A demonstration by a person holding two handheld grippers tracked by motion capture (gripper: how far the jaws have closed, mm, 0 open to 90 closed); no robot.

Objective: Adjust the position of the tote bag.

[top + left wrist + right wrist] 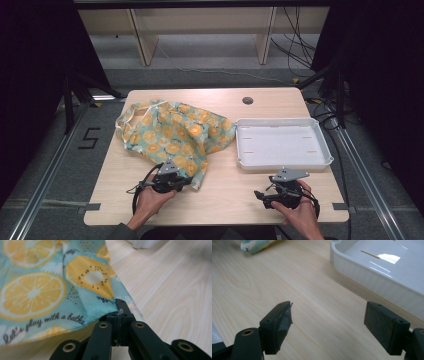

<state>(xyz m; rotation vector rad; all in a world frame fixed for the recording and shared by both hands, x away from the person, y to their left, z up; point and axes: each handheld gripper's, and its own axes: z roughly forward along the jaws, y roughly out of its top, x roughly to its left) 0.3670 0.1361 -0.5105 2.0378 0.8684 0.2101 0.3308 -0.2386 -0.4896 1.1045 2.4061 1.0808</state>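
At the left of the wooden surface (220, 197) lies a crumpled cloth bag (175, 135) in pale teal printed with orange and lemon slices, its handle loops toward the far left corner and its near corner trailing toward the person. The left gripper (186, 181) sits at that near corner, held in the person's left hand (150, 200); in the left gripper view its jaws are clenched tight together with the edge of the bag (50, 290) pinched between them, the fabric pulled up into a small ridge just ahead of the tips. To the right of the bag, and apart from it, a white tray (240, 145) rests flat on the surface. Near the front edge, just before the tray, the right gripper (260, 195) rests in the right hand (300, 212); its jaws stand wide apart over bare wood, gripping nothing.
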